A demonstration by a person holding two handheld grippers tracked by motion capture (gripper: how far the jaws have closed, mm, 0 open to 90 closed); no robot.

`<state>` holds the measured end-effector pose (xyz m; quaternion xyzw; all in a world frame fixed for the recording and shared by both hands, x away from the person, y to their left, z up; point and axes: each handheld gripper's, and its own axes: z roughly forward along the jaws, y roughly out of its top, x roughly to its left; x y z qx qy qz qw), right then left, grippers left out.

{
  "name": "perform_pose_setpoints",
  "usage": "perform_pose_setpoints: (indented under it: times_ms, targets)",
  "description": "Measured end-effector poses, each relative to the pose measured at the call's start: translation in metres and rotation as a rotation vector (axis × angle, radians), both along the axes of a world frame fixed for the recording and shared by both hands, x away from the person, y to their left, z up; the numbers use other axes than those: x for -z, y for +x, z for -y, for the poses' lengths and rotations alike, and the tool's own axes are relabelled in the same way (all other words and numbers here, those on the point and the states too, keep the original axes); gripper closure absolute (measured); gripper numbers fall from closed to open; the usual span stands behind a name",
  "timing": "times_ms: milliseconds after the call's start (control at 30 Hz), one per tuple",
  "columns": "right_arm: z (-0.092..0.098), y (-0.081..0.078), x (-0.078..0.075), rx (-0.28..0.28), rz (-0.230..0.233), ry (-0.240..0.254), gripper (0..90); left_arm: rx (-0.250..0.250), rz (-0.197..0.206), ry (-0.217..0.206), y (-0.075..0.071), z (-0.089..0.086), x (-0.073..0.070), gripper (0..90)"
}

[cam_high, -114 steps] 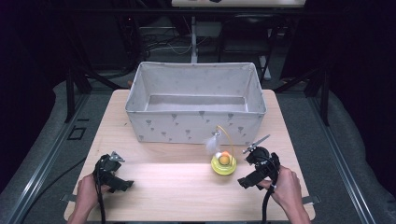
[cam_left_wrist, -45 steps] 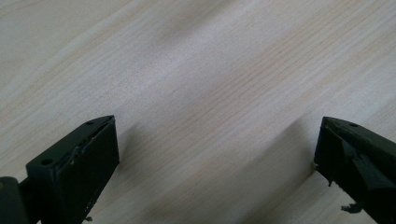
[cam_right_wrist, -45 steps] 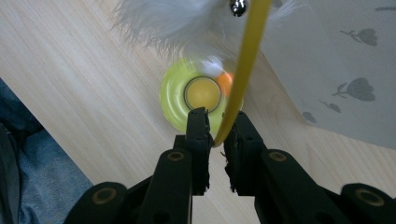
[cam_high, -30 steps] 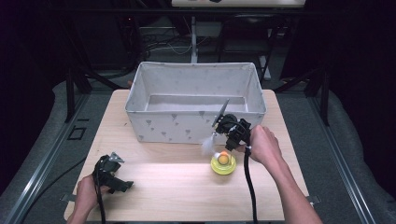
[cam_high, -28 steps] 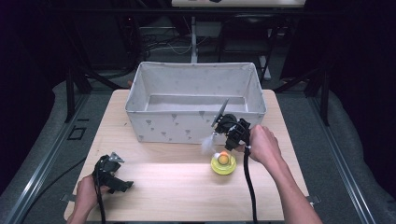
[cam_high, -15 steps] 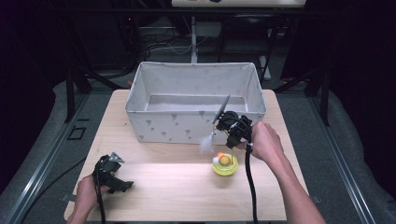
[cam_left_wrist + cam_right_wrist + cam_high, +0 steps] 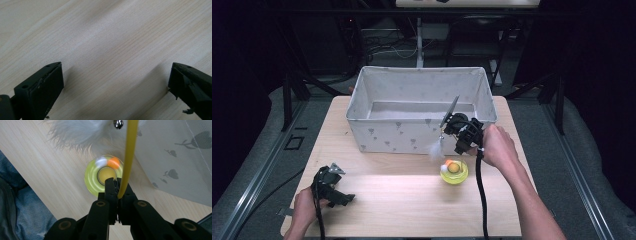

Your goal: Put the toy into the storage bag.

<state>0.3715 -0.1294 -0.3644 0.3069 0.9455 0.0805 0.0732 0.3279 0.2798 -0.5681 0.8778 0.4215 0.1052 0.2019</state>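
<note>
At about 7 o'clock on the wooden table point(image 7: 412, 200), the left gripper point(image 7: 332, 187) rests in the person's left hand near the front edge. In the left gripper view its jaws stand wide apart over bare wood, with nothing between them.

Toward 5 o'clock from the table's middle sits the toy's base point(image 7: 454, 171), a small yellow-green disc with a round amber centre, an orange ball and a white ball on its ring. It lies just in front of the grey fabric bin point(image 7: 377, 135), whose cloth carries a small dark tree print. From the base a thin yellow wand point(image 7: 127, 157) rises, with a white feather tuft point(image 7: 435, 148) and a small silver bell point(image 7: 118, 123) hanging near its upper end, beside the bin's front wall.

At 3 o'clock of the base's upper side, the right gripper point(image 7: 459, 131) is held above the disc by the right hand point(image 7: 497, 147). In the right gripper view its jaws are pressed fully together and pinch the wand just above the disc.
</note>
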Motion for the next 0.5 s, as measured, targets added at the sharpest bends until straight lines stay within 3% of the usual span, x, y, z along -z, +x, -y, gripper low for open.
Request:
perform_pose_setpoints:
  times_ms: [500]
  targets:
    - [0.001,0.001,-0.016,0.003,0.012,-0.001,87.6,0.003,0.0,0.002,0.0,0.0,0.0,0.0]
